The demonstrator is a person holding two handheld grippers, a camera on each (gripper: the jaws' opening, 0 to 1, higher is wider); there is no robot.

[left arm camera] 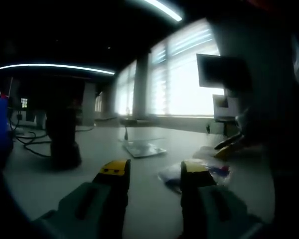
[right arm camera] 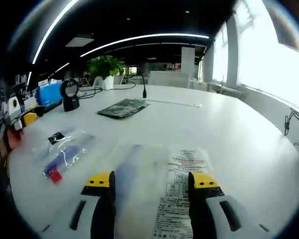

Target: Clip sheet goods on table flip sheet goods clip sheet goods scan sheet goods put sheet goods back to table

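1. A wide white counter (right arm camera: 229,134) runs ahead of both pairs of jaws. In the left gripper view it lies dim against bright blinded windows (left arm camera: 184,74).
2. In the right gripper view a clear bag with a printed label (right arm camera: 182,189) lies flat on the counter, starting between the jaws and running on beyond their yellow tips. Its left half is smeared with blur and its near end is cut off behind the jaws.
3. The right gripper (right arm camera: 152,180) has its jaws spread apart and grips nothing.
4. The left gripper (left arm camera: 154,169) likewise has its jaws parted with bare counter between them.
5. A second clear bag (right arm camera: 65,149), holding blue, red and black items, lies on the counter beyond and left of the right jaws. The items are too blurred to name.
6. In the left gripper view a small bag with blue and red contents (left arm camera: 220,173) sits just right of the right jaw tip, partly hidden behind it.
7. A dark flat packet (right arm camera: 123,108) lies well ahead of the right jaws. A pale flat packet (left arm camera: 144,148) lies ahead of the left jaws.
8. A black stand scanner (right arm camera: 70,94) stands far ahead and left of the right jaws. In the left gripper view a dark upright shape (left arm camera: 62,134) stands ahead and left, too dim to make out.
9. The other gripper's yellow tip (left arm camera: 228,147) enters at the right of the left gripper view, beneath a dark figure.
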